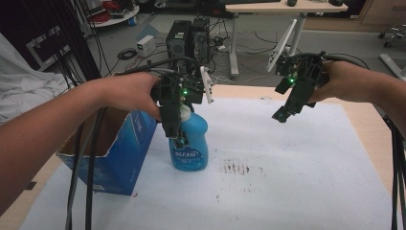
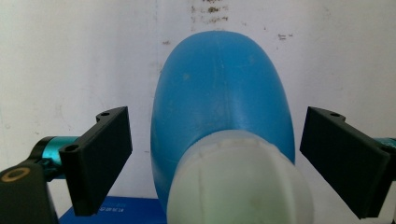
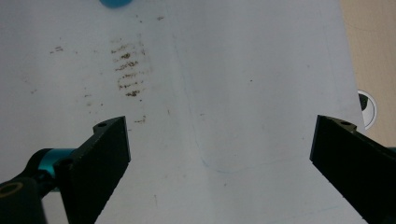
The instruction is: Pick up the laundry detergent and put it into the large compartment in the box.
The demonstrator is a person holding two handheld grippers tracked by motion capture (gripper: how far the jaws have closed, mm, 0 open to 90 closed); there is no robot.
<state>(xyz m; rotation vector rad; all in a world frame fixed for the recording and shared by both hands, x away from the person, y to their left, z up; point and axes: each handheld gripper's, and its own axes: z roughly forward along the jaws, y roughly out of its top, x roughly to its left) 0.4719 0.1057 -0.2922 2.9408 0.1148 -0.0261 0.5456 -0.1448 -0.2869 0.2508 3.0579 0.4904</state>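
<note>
A blue bottle [image 1: 190, 143] stands upright on the white sheet [image 1: 287, 172] that covers the table, just right of an open blue box [image 1: 119, 153]. The bottle has a rounded, swelling body that narrows toward the top, a white ribbed cap [image 2: 238, 182], and a label with pale lettering low on its front. In the left gripper view its plastic looks smooth and slightly glossy, with faint seams running up the shoulder.

The left gripper [image 1: 178, 139] hangs straight over the bottle, pointing down. Its jaws stand wide apart, one on each side of the cap and shoulder, with clear gaps between them and the plastic; they grasp nothing. The left hand [image 1: 129, 91] holds the gripper from above the box.

The right gripper [image 1: 281, 115] hovers well to the right of the bottle, above the sheet, tilted down and toward the middle. Its jaws are also spread wide and hold nothing. Below them the sheet shows a patch of brown smudges [image 3: 127, 70] and a faint blue pen line. The right hand [image 1: 349, 81] grips it near the table's far edge.
</note>
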